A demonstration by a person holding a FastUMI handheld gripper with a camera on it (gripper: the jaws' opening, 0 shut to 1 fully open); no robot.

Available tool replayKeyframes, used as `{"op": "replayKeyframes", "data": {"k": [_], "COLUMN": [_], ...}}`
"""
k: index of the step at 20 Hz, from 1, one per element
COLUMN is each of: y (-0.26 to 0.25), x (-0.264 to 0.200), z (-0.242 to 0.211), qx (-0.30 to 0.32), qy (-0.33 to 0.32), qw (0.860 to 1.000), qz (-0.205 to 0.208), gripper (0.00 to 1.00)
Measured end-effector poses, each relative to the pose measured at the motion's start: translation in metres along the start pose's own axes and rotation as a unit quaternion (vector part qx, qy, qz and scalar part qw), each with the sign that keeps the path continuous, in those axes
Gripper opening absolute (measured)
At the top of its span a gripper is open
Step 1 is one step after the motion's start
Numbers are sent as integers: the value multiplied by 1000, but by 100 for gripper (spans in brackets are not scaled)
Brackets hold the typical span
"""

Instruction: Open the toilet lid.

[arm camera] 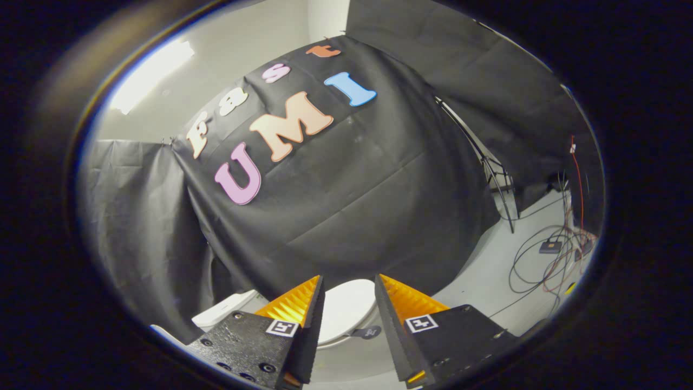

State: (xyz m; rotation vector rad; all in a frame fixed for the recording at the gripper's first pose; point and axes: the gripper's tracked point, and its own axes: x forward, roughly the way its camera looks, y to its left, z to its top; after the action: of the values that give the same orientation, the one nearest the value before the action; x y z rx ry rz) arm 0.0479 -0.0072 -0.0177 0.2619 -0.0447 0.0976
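Observation:
A white toilet stands low on the floor in front of the black cloth wall. Its lid point(348, 309) lies flat and closed, seen through the gap between my fingers and well beyond their tips. The white tank point(227, 309) shows past my left finger. A small dark tab point(368, 332) sticks out at the lid's near rim. My gripper point(349, 286) hangs above and in front of the toilet, open, with nothing between its fingers.
Black cloth walls rise behind and to both sides of the toilet. A light stand point(495, 179) leans at the right. Loose cables point(541, 260) and a small dark box point(550, 247) lie on the pale floor to the right.

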Motion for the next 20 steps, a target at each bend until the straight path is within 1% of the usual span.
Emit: {"op": "replayKeyframes", "data": {"k": [3, 8, 13, 16, 18, 20], "y": [-3, -13, -18, -29, -33, -40], "x": [18, 44, 72, 89, 95, 100], "z": [-8, -36, -61, -86, -94, -107], "qx": [42, 108, 181, 220, 244, 261], "qy": [-5, 18, 29, 51, 53, 59], "qw": [999, 994, 982, 974, 968, 963], "qz": [17, 21, 36, 9, 2, -16], "gripper": [57, 57, 57, 57, 57, 57]}}
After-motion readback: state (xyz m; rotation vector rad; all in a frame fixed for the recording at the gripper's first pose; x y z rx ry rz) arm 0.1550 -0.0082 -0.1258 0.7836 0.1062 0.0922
